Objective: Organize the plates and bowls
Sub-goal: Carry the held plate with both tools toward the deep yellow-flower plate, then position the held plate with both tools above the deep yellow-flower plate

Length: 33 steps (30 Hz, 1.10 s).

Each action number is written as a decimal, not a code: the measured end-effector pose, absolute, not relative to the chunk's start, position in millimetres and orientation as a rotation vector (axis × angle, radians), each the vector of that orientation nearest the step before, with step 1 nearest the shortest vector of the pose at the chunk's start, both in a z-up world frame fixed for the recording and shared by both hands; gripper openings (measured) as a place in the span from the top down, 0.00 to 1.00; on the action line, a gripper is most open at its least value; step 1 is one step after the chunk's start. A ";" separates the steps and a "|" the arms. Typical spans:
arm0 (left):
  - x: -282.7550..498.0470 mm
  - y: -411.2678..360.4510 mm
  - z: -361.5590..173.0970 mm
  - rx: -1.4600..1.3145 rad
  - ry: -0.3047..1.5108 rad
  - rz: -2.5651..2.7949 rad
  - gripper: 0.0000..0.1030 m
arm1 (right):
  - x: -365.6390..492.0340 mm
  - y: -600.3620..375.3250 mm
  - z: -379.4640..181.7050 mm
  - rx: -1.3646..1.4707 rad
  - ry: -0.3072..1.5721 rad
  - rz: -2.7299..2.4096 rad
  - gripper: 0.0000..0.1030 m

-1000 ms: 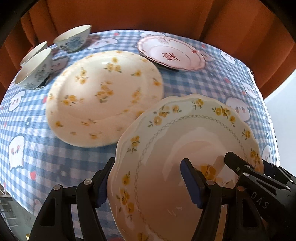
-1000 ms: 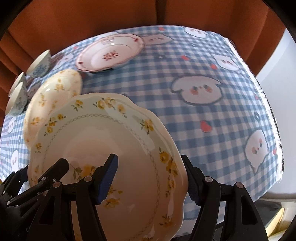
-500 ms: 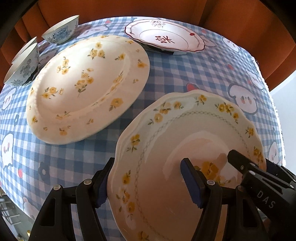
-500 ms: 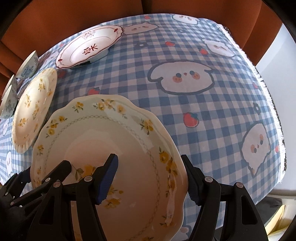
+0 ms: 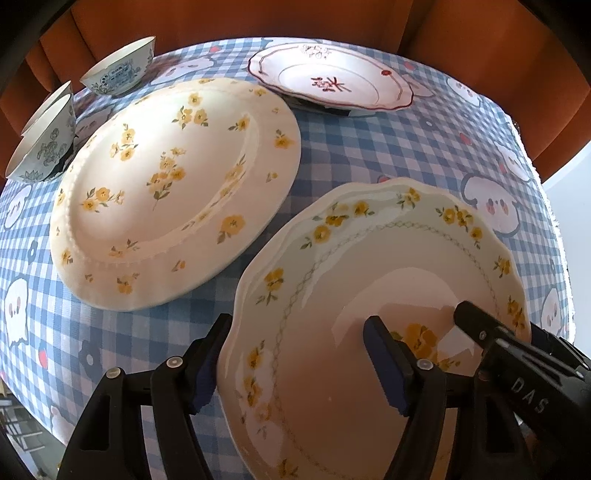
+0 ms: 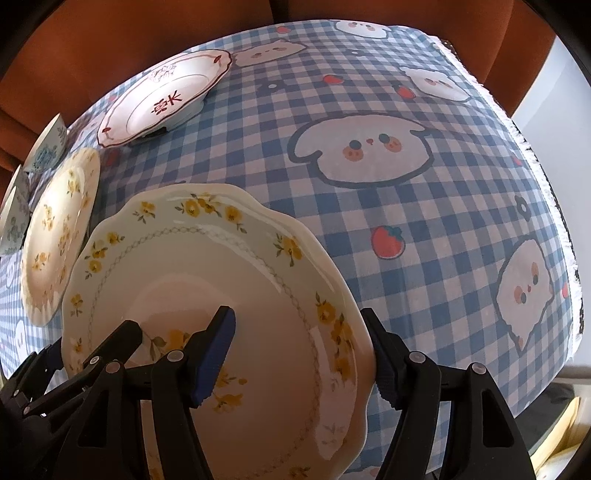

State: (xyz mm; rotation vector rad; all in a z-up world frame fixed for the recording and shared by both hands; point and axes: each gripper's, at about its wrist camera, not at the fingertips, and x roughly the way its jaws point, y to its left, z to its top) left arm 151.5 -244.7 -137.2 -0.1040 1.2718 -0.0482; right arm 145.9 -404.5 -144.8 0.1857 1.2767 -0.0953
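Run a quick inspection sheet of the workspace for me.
Surface: blue checked tablecloth, lying flat.
Job's things: scalloped plate between both tools; flowered plate beside it, apart; red-trimmed plate behind; three blue-patterned bowls at the far left.
Clutter: nothing seen.
Grippers: left tool straddles the scalloped plate's rim, jaws have just been opening, grip unclear; right tool clamps the opposite rim.
Cables: nothing seen.
Surroundings: orange fabric behind the table.
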 end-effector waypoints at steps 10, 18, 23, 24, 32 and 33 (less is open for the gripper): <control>135.6 -242.3 -113.1 -0.065 1.238 -0.131 0.19 | 122.1 -410.8 -122.0 0.238 1.204 -0.130 0.30; 132.6 -222.5 -83.8 -0.043 1.165 -0.176 0.18 | 108.3 -394.5 -87.0 0.237 1.111 -0.145 0.22; 132.1 -197.8 -67.9 -0.038 1.126 -0.187 0.18 | 107.4 -370.7 -67.2 0.224 1.062 -0.146 0.18; 131.9 -194.0 -66.3 -0.037 1.121 -0.188 0.18 | 108.0 -365.3 -64.7 0.223 1.055 -0.145 0.18; 134.4 -141.2 -52.4 -0.010 1.068 -0.201 0.18 | 111.5 -304.0 -49.0 0.195 1.011 -0.135 0.17; 135.8 -134.0 -51.2 -0.010 1.064 -0.201 0.18 | 114.3 -293.4 -47.8 0.193 1.007 -0.128 0.17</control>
